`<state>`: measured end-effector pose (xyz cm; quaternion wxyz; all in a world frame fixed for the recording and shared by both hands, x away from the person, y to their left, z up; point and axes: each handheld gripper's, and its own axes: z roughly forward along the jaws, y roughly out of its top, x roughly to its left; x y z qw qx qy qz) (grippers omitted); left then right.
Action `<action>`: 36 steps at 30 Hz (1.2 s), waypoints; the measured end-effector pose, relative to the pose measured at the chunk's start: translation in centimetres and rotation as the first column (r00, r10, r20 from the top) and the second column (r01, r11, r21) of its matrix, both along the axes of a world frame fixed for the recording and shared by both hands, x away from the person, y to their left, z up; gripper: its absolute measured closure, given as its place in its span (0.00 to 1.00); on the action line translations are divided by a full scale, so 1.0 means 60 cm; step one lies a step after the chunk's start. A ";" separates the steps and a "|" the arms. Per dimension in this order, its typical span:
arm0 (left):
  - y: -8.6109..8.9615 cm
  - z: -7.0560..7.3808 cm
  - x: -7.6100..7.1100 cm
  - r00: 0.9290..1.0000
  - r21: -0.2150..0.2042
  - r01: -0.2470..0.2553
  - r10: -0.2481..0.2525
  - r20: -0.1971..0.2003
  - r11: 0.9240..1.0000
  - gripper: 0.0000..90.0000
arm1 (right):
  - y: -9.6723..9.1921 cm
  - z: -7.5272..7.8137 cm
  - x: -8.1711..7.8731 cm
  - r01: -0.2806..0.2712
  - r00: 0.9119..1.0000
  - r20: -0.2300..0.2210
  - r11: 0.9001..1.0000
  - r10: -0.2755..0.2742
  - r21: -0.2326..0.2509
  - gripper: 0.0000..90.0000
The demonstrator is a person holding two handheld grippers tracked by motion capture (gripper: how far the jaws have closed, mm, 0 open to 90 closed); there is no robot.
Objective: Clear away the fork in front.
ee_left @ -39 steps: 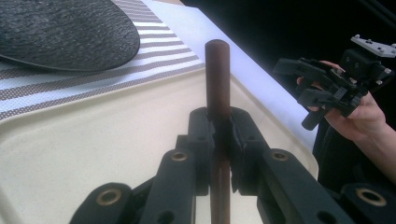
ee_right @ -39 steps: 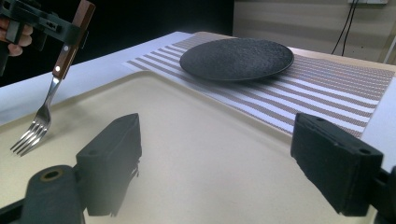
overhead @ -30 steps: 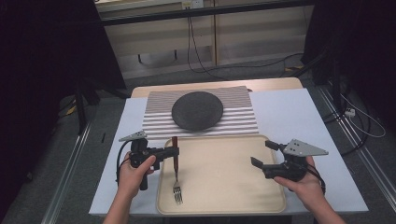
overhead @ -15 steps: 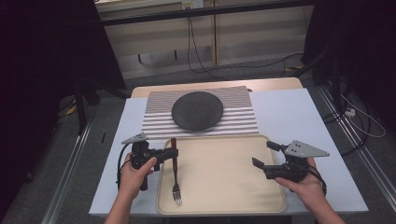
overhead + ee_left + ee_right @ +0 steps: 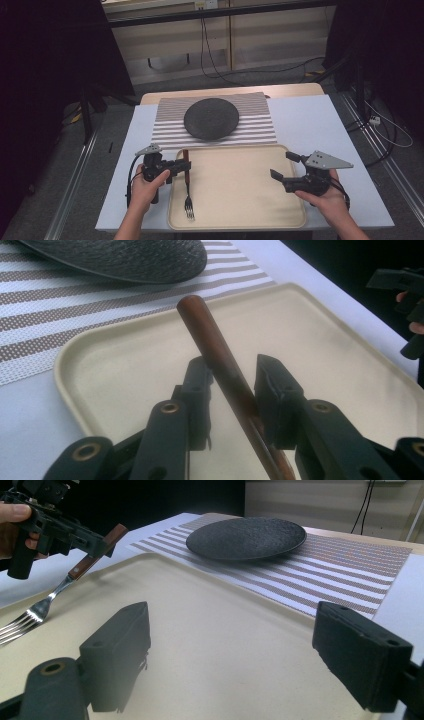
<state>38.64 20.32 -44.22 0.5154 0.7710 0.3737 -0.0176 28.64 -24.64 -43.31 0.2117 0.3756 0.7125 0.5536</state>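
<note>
A fork [image 5: 187, 192] with a brown wooden handle [image 5: 210, 335] lies along the left side of the beige tray [image 5: 235, 190]. Its tines rest on the tray and its handle end is lifted. My left gripper [image 5: 184, 166] reaches in from the left, and the handle passes between its jaws. Those jaws have just been opening. The handle leans on one pad, and a gap shows at the other pad [image 5: 272, 385]. My right gripper [image 5: 282, 165] hovers open over the tray's right part with nothing between its jaws [image 5: 235, 625]. The right gripper view shows the fork [image 5: 65, 582] and the left gripper [image 5: 97, 540].
A dark round plate [image 5: 211, 118] sits on a striped placemat [image 5: 165, 130] just beyond the tray. A white cloth [image 5: 310, 125] covers the table. Cables and a dark floor lie beyond the far edge.
The left gripper's jaws stand a little wider around the fork handle than before. Both hands and the fork stay about where they were.
</note>
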 end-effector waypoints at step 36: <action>0.017 -0.017 -0.003 0.996 0.062 -0.086 0.084 0.027 0.994 0.56 | -0.006 -0.004 -0.004 0.000 1.000 -0.009 1.000 0.000 -0.009 0.16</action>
